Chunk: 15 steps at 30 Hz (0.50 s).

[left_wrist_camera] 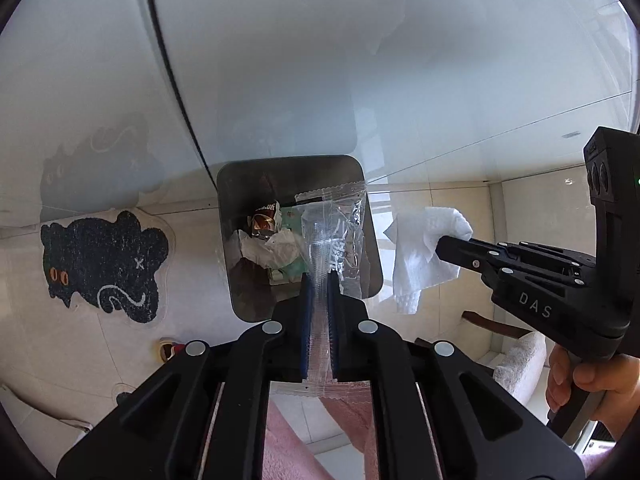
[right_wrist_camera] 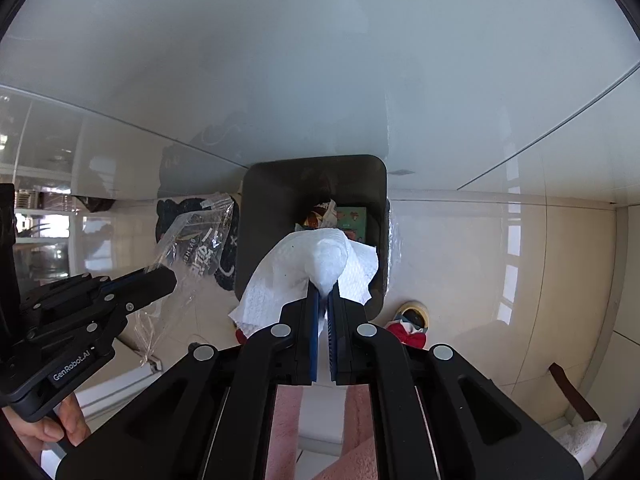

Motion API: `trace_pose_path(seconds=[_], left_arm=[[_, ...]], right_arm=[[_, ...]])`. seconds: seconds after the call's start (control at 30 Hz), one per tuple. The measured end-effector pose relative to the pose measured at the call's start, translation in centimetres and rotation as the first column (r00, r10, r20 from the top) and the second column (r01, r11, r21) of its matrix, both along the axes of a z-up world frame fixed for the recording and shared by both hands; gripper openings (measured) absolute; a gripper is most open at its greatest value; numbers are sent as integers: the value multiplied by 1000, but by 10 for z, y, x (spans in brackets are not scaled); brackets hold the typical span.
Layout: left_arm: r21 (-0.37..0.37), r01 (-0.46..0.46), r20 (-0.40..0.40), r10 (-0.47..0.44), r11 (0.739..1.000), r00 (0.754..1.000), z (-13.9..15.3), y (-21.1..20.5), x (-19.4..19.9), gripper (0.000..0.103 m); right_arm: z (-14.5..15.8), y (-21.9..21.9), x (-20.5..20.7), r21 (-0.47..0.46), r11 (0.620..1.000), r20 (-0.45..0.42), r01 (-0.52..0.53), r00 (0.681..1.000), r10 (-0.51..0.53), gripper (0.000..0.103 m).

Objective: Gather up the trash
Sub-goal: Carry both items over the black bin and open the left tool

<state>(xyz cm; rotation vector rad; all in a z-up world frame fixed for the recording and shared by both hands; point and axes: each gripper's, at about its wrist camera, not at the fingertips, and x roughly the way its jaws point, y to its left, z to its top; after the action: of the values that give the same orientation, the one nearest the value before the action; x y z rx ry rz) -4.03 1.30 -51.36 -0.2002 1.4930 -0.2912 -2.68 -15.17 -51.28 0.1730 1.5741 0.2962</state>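
Left gripper [left_wrist_camera: 319, 280] jaws clamp a clear crinkled plastic wrapper [left_wrist_camera: 334, 236] over the open trash bin [left_wrist_camera: 228, 200]; right gripper [right_wrist_camera: 324, 294] jaws pinch a crumpled white paper towel [right_wrist_camera: 296, 276] above it.

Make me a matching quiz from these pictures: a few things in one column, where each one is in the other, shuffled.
Things:
1. clear wrapper
2. paper towel
3. cat mat
4. crumpled trash

Places:
A. on the floor beside the bin
B. pinched in the left tool
C. inside the bin
D. pinched in the right tool

Pairs: 1-B, 2-D, 3-A, 4-C
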Motion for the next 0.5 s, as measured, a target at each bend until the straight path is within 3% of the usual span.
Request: trace_pose_path(seconds=[0.17, 0.27, 0.4, 0.5], left_arm=[[19, 2, -21, -1, 1000, 1000, -18, -4, 10, 13], [3, -13, -32, 13, 1000, 999, -23, -2, 12, 23], [-6, -23, -35, 23, 1000, 999, -21, 0, 13, 51], [-11, -46, -17, 46, 999, 999, -16, 6, 13, 64]], right_arm=[[-19, -4, 6, -1, 1000, -39, 16, 999, -16, 5], [-28, -7, 7, 1, 999, -69, 43, 997, -43, 5], [-35, -8, 8, -3, 998, -84, 66, 994, -67, 5], [-34, -5, 9, -4, 998, -85, 65, 994, -66, 5]])
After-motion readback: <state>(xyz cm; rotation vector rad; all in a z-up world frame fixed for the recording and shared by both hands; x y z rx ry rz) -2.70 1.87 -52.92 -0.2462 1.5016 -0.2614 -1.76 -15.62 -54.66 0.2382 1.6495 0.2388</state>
